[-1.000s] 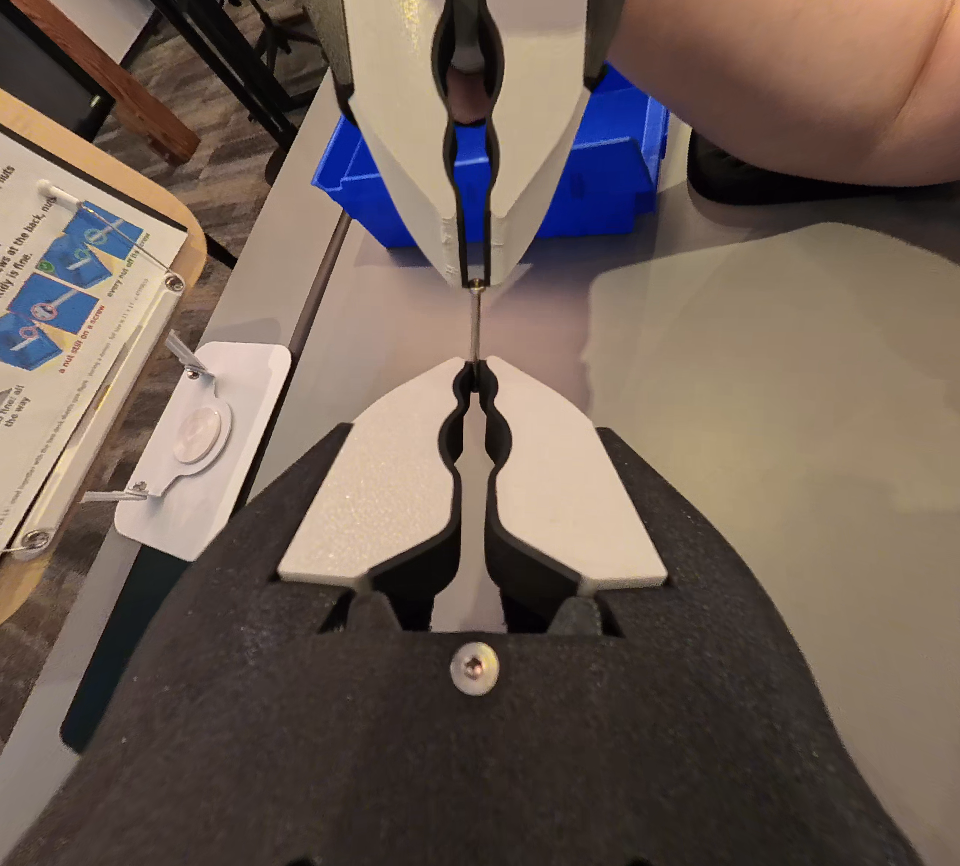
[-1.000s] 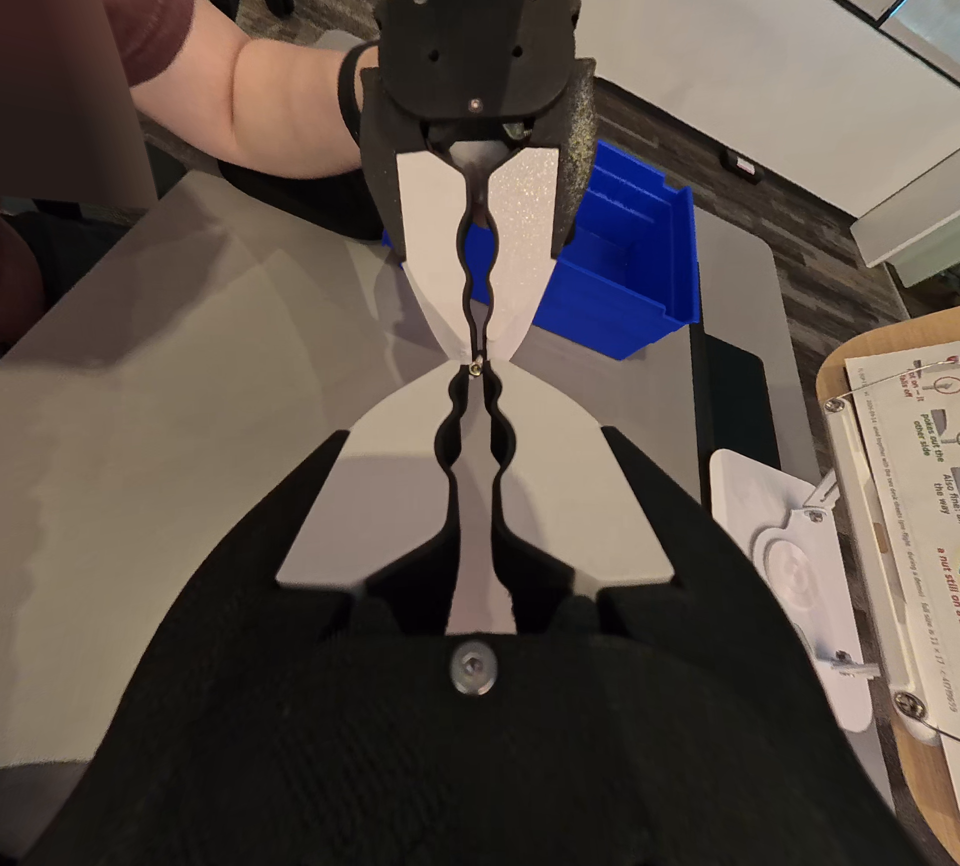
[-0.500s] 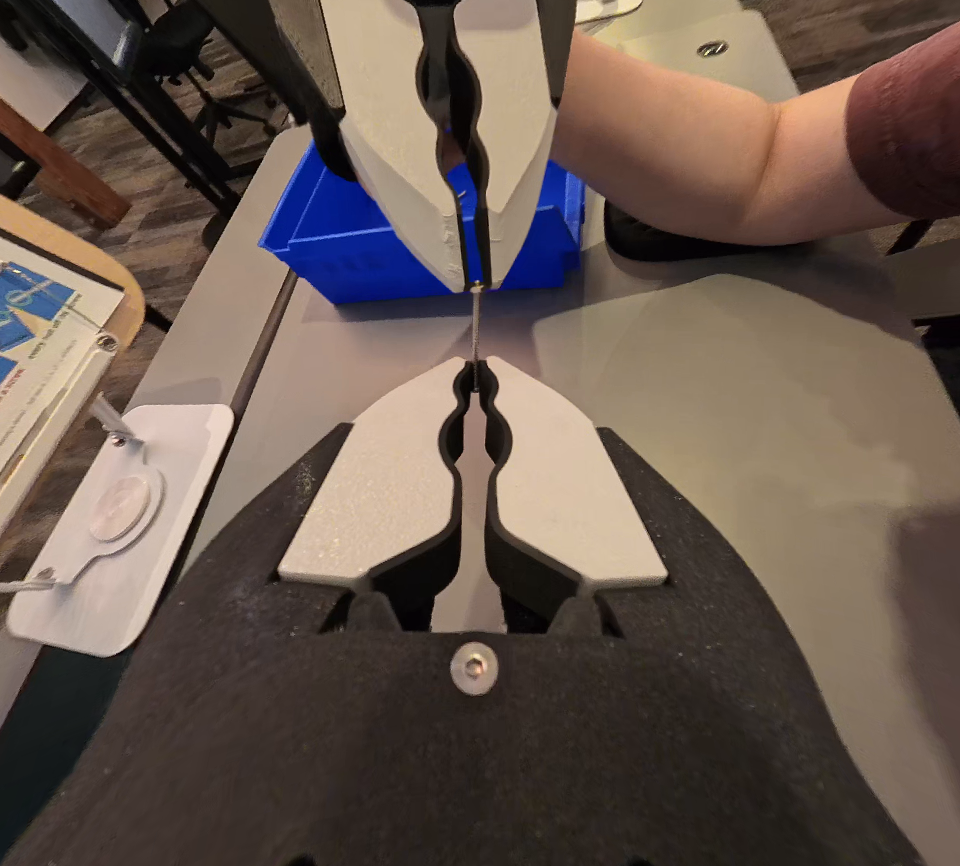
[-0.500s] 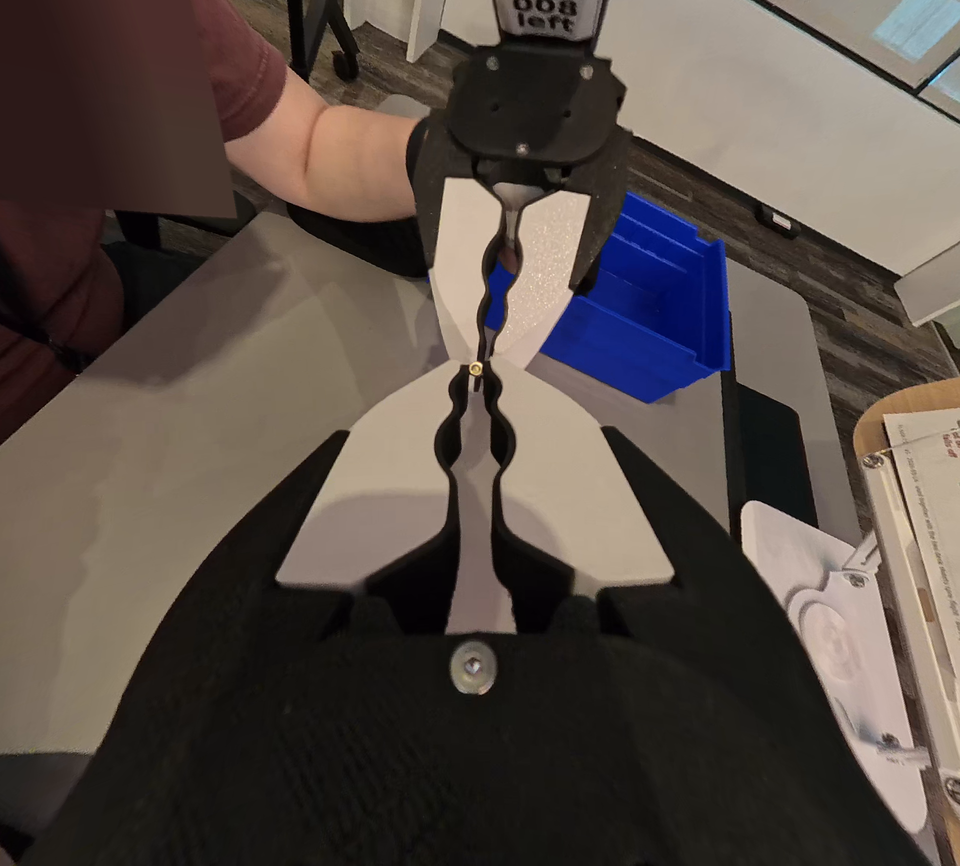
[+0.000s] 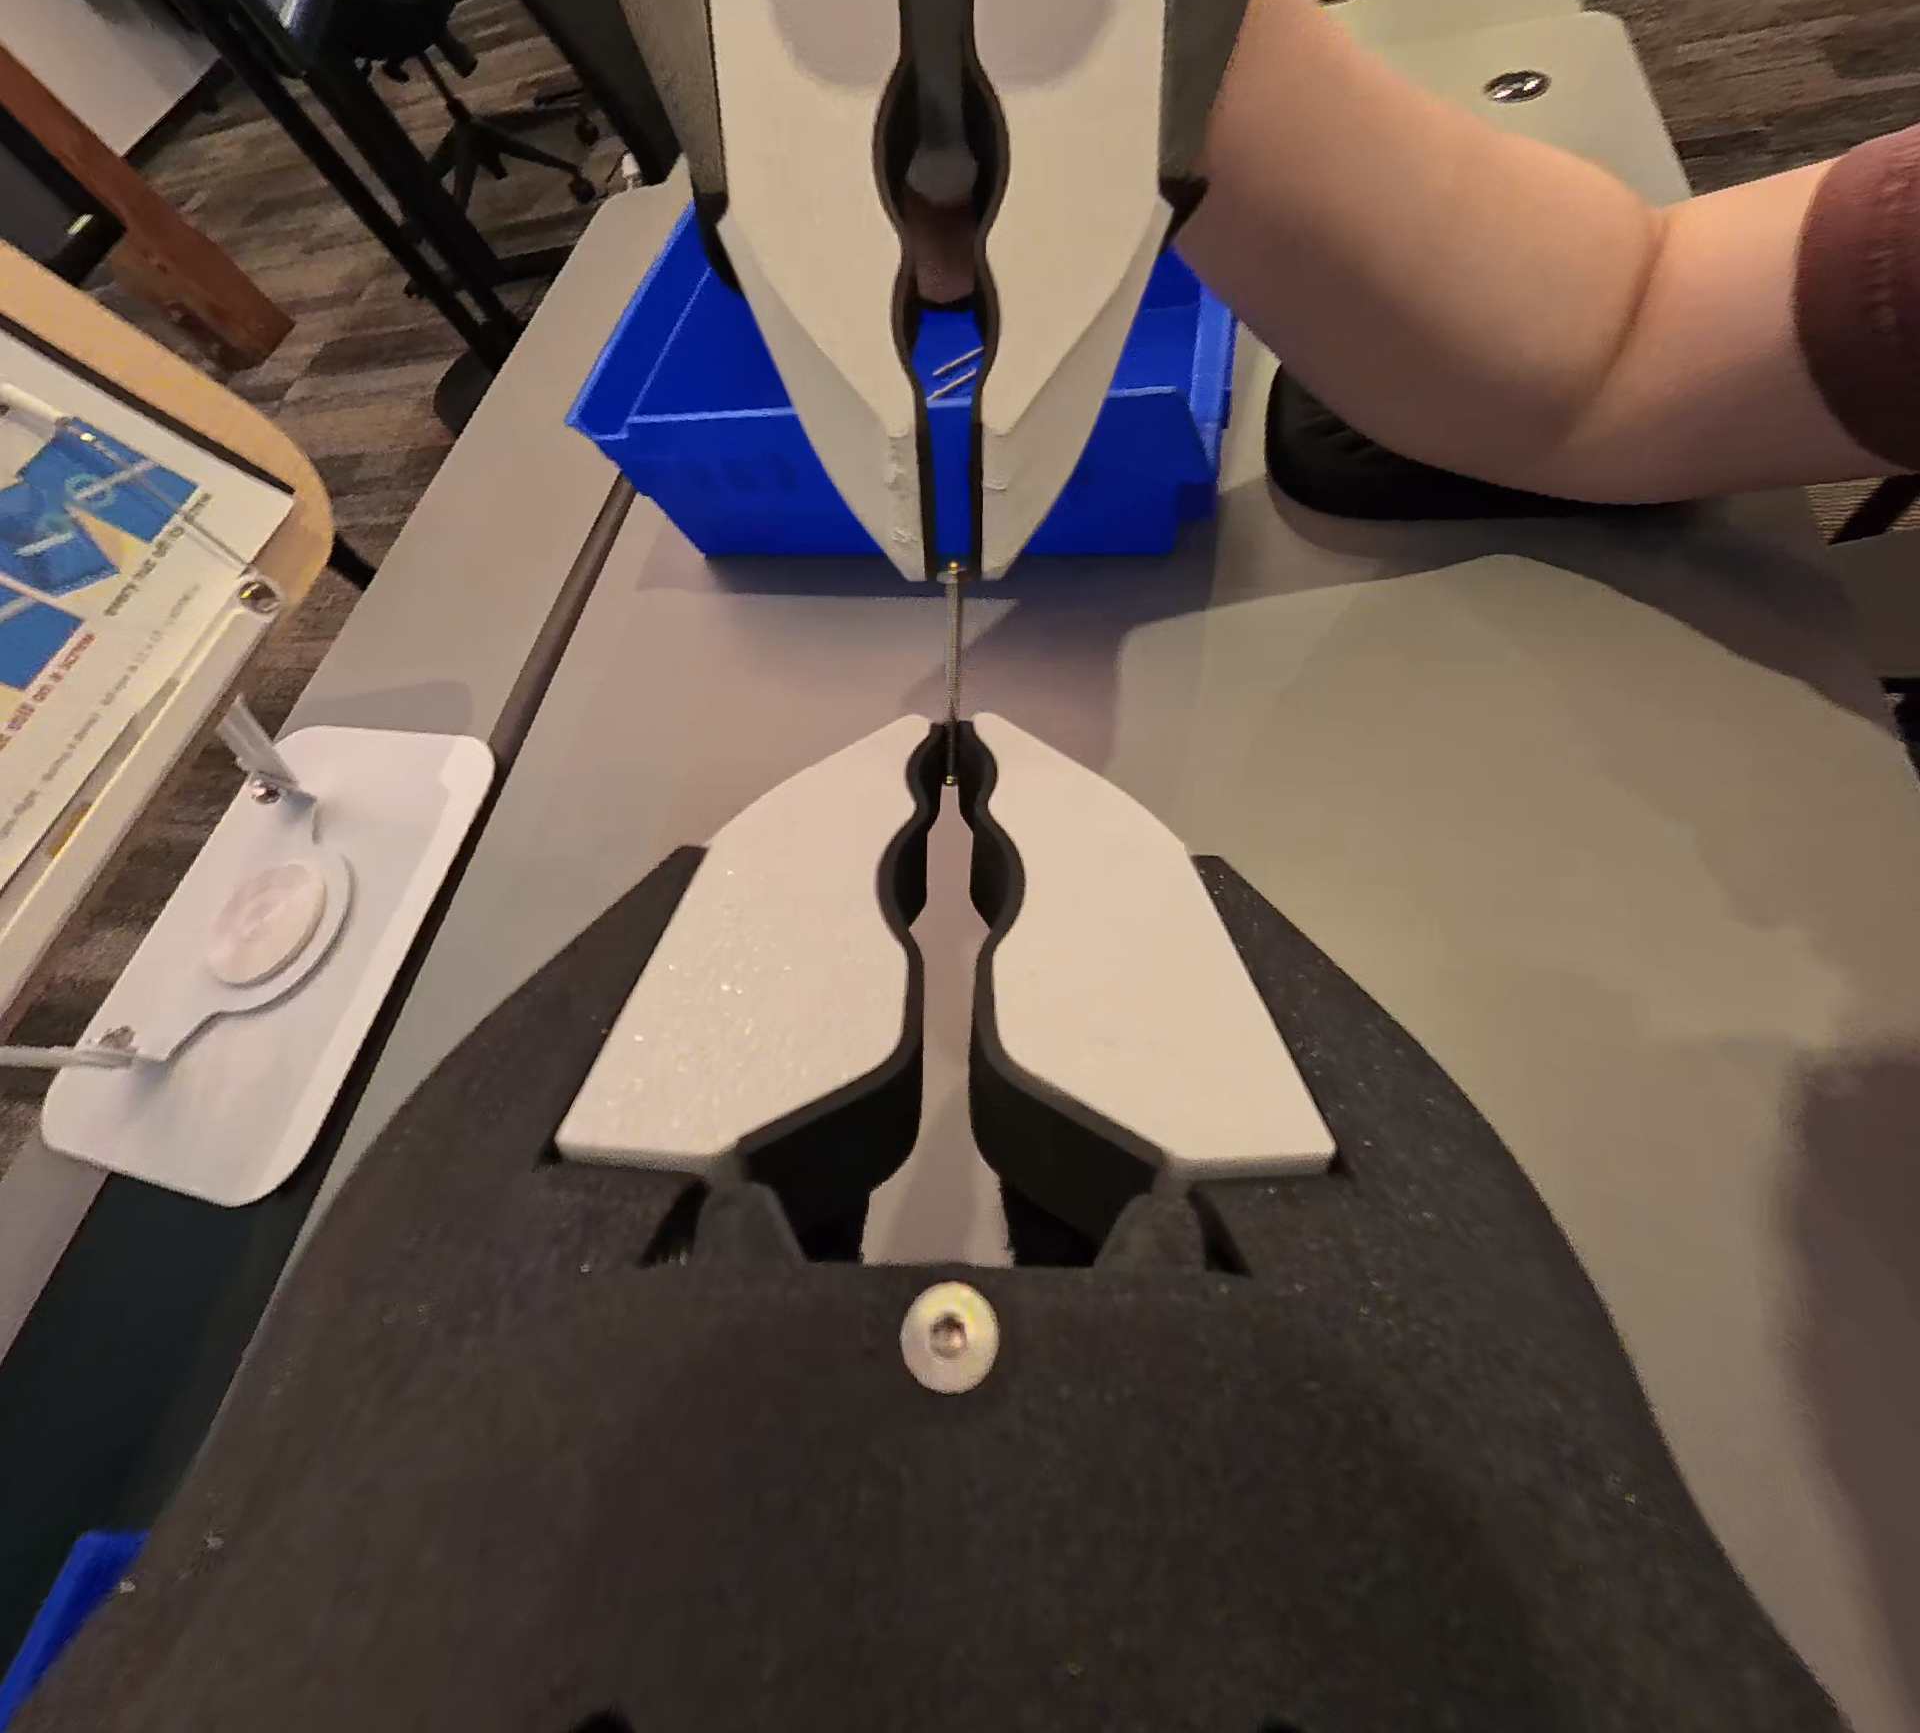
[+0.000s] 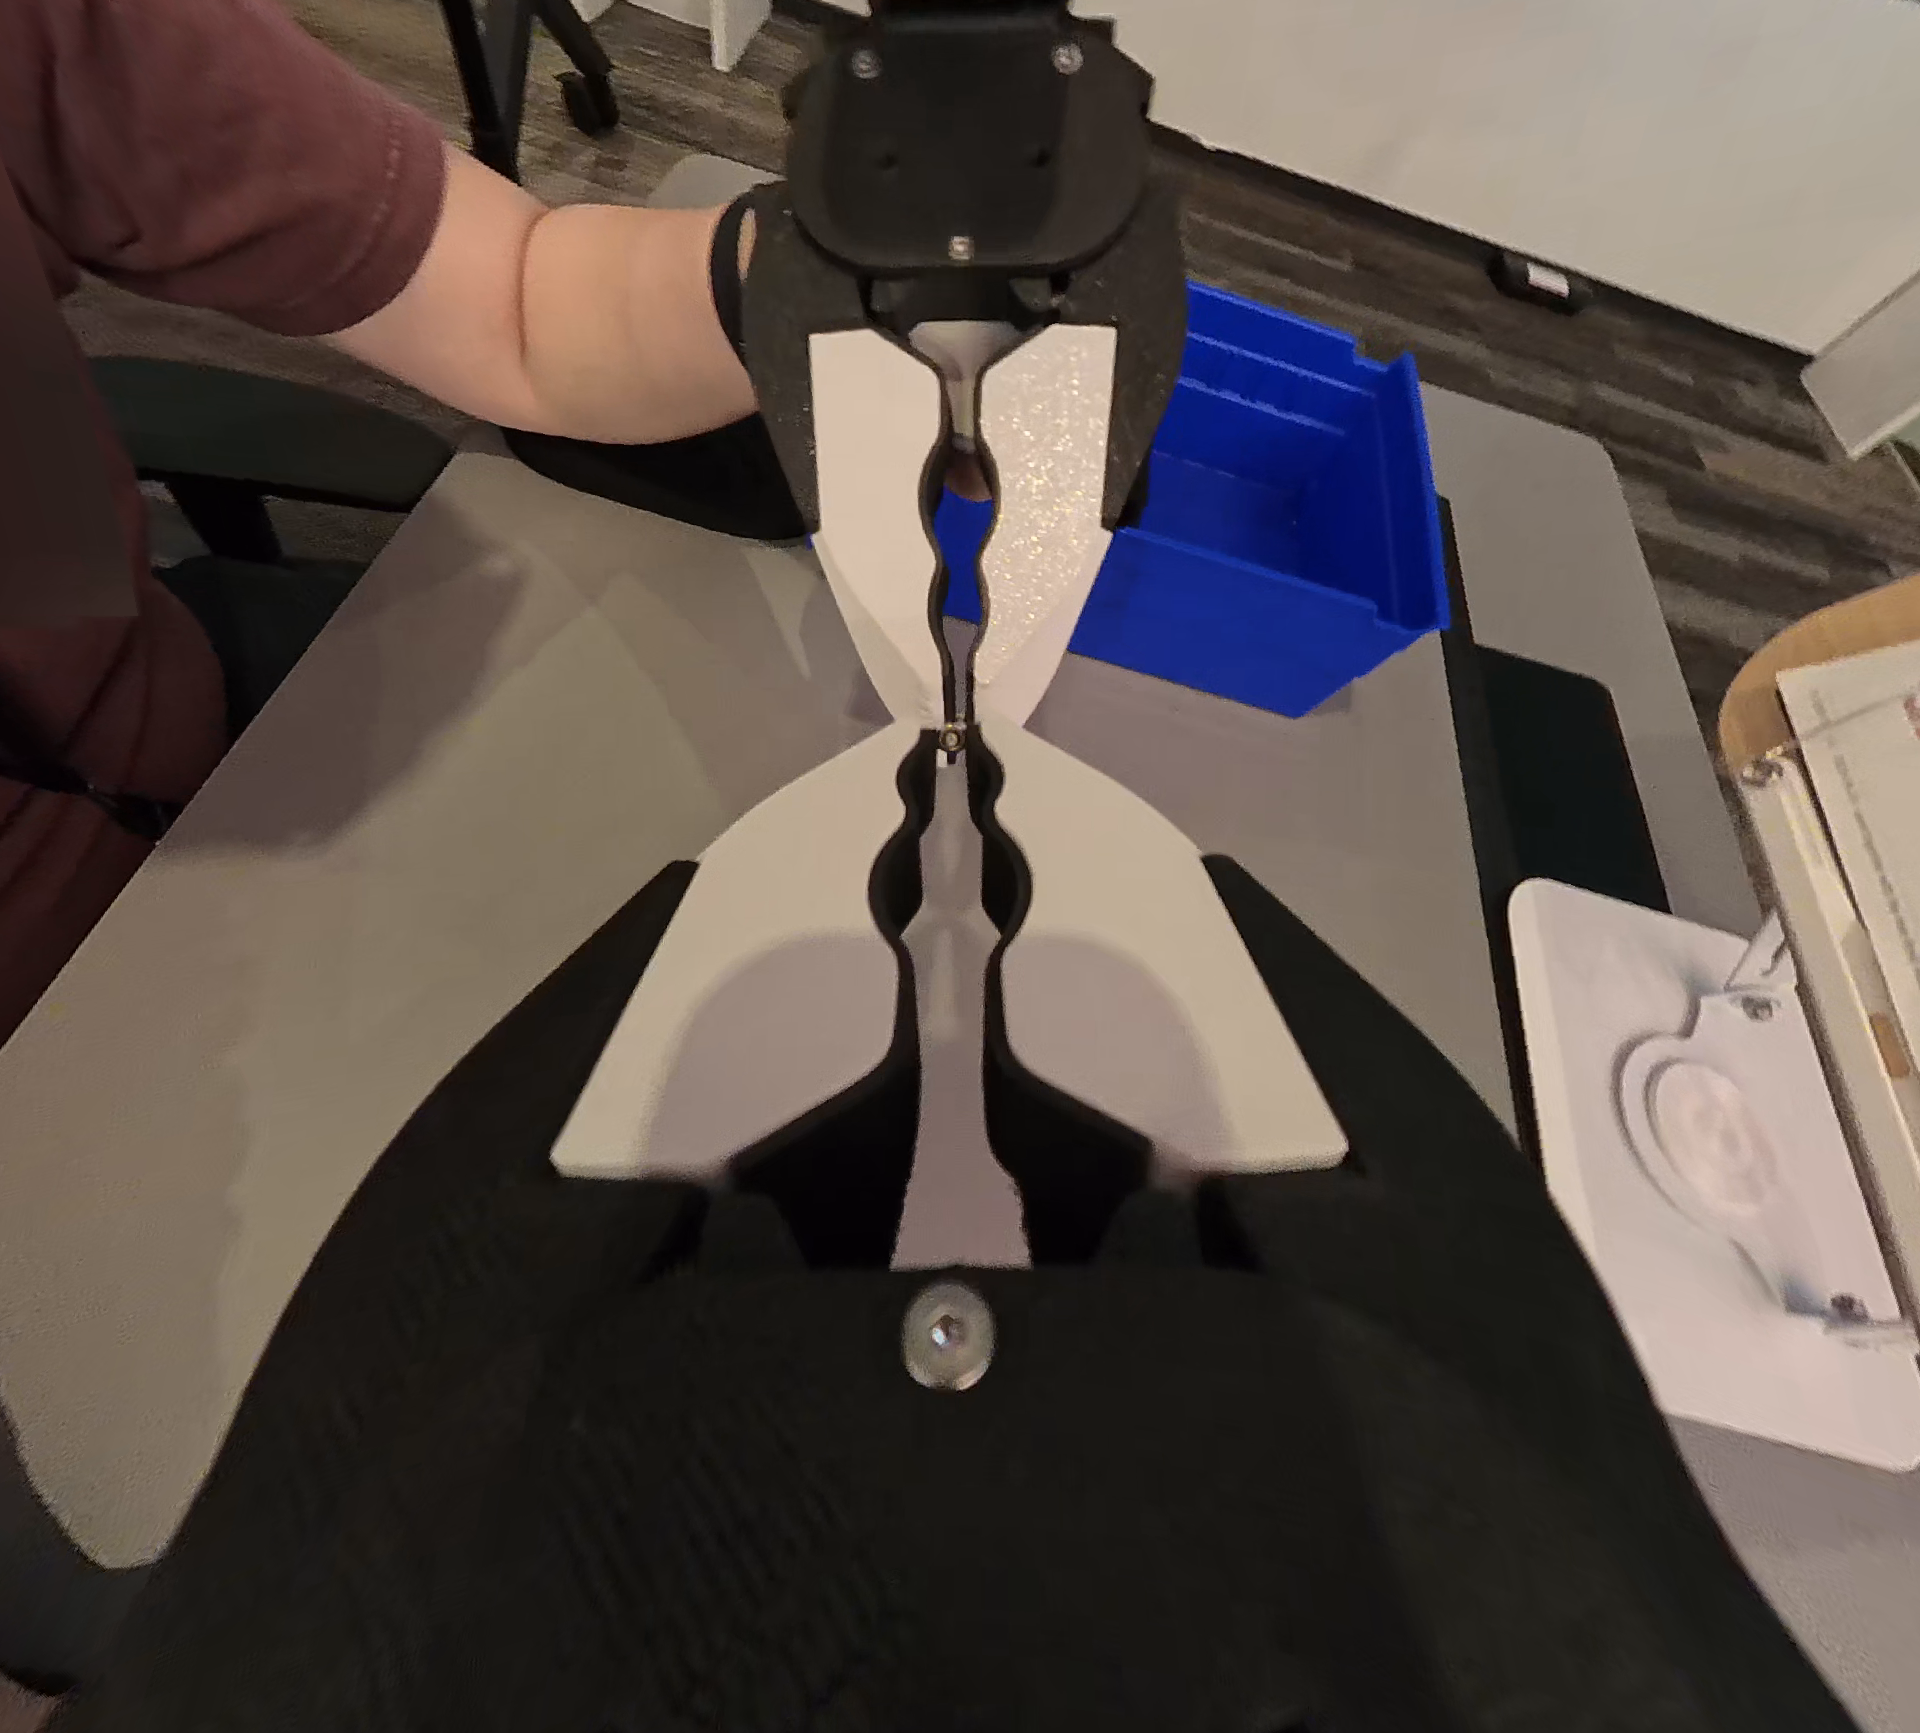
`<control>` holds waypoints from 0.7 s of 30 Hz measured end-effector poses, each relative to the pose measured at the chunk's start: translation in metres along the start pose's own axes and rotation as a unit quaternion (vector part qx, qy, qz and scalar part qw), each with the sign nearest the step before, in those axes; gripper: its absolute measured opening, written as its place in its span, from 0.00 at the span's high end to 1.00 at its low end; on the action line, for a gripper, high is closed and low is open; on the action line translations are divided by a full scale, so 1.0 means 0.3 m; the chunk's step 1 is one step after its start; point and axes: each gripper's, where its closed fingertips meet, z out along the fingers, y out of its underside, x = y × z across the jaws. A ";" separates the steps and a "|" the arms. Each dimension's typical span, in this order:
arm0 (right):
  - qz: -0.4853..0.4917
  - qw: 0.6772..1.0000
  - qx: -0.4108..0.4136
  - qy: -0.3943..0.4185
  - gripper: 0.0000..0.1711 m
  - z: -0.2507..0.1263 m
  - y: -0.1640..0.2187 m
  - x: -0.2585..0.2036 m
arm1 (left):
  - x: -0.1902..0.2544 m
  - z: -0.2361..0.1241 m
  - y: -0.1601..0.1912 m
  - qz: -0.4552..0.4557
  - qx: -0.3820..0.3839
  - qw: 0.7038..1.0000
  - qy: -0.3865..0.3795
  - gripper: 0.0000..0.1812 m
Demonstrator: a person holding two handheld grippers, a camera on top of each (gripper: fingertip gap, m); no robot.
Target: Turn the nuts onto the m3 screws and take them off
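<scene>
At nine o'clock a white plate (image 5: 265,956) lies on the grey table (image 5: 1455,852); at centre our left gripper (image 5: 950,727) stays pinched on the m3 screw (image 5: 954,644), whose far end carries the nut (image 5: 954,575) clamped in our right gripper (image 6: 951,741), with the blue bin (image 5: 727,478) at twelve o'clock behind. Since a second ago both tools have tilted and the right one has rolled, so we judge the nut mid-turn, direction unclear.
</scene>
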 end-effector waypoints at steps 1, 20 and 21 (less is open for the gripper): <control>0.011 1.000 -0.005 0.007 0.96 0.003 0.004 0.011 | -0.011 0.001 0.005 -0.002 -0.005 1.000 -0.010 0.99; 0.142 0.988 -0.018 0.059 0.96 0.020 0.002 0.085 | -0.076 -0.014 0.019 -0.027 -0.017 0.997 -0.068 0.99; 0.137 0.989 -0.020 0.059 0.96 0.021 0.003 0.084 | -0.075 -0.013 0.020 -0.027 -0.018 0.997 -0.067 0.99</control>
